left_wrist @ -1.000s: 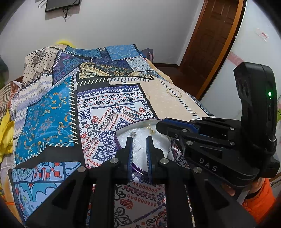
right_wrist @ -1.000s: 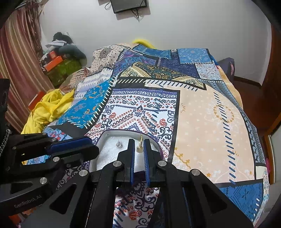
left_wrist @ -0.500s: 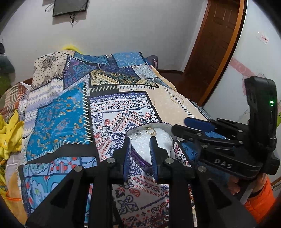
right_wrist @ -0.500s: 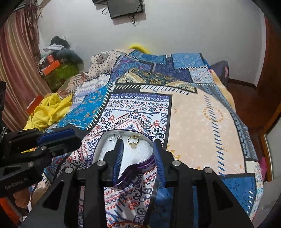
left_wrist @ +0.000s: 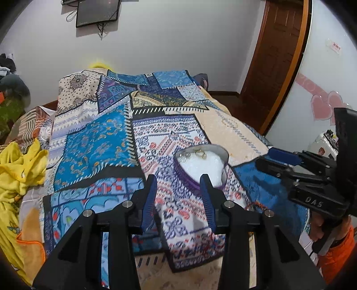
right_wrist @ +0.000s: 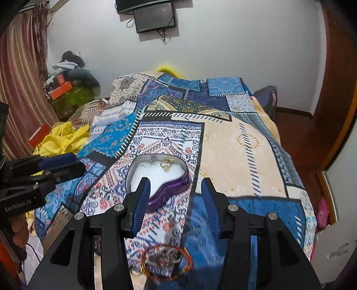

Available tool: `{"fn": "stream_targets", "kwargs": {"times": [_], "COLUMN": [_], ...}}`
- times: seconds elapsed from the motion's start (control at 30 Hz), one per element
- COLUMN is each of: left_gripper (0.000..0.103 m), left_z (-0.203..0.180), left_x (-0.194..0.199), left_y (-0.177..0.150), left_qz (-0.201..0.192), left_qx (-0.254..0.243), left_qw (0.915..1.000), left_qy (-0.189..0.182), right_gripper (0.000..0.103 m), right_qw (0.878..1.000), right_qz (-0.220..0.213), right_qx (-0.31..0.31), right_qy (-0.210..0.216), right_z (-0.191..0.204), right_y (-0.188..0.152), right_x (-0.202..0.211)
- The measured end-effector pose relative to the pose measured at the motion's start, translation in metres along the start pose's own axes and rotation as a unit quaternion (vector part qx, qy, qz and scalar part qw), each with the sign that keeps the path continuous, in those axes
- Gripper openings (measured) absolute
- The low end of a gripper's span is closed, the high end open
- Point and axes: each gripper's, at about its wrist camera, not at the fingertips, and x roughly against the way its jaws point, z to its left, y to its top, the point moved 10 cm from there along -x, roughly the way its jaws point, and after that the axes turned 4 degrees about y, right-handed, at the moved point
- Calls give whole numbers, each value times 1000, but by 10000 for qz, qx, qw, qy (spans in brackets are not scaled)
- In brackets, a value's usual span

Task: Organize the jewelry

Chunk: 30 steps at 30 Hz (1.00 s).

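A purple heart-shaped jewelry box (left_wrist: 202,166) with white padding lies on the patterned bedspread; it also shows in the right wrist view (right_wrist: 159,178). A gold ring (right_wrist: 166,164) and a small silver piece (right_wrist: 151,160) lie at its far end. My left gripper (left_wrist: 178,196) is open and empty, just before the box. My right gripper (right_wrist: 174,200) is open and empty, above the box's near edge. A pile of bangles and rings (right_wrist: 166,262) lies on the bed below the right gripper. The right gripper's body shows in the left wrist view (left_wrist: 312,178).
The patchwork bedspread (left_wrist: 100,142) covers the bed. Yellow cloth (left_wrist: 17,169) lies at the left edge. A wooden door (left_wrist: 274,55) stands at the back right. A monitor (right_wrist: 155,19) hangs on the wall. Clutter (right_wrist: 67,89) sits at the back left.
Both grippers opened and pulled back and up from the box. The gold ring, held over the padding one second ago, now lies in the box. The bangle pile came into the right wrist view.
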Motion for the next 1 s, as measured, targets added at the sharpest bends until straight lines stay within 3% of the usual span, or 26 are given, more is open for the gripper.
{"fn": "stream_targets", "kwargs": {"times": [0.37,0.73,1.0], "left_gripper": [39,39,39], "left_z": [8,-24,-32], "left_x": [6,3,-3], "left_y": [-43,-81,-101], "left_qz": [349,652,813], "left_qx": [24,-186,-304], "left_qw": [9994,9976,9961], "left_qy": [70,-150,-165], "right_gripper": [44,44,44], "right_qw": [9996,9972,9967], "right_qz": [180,599,733], "right_qx": [-145,-394,-306], "right_qy": [-182,-223,-151], "right_z": [-9,-16,-8], "right_y": [-37,-85,-98], "right_x": [11,11,9]}}
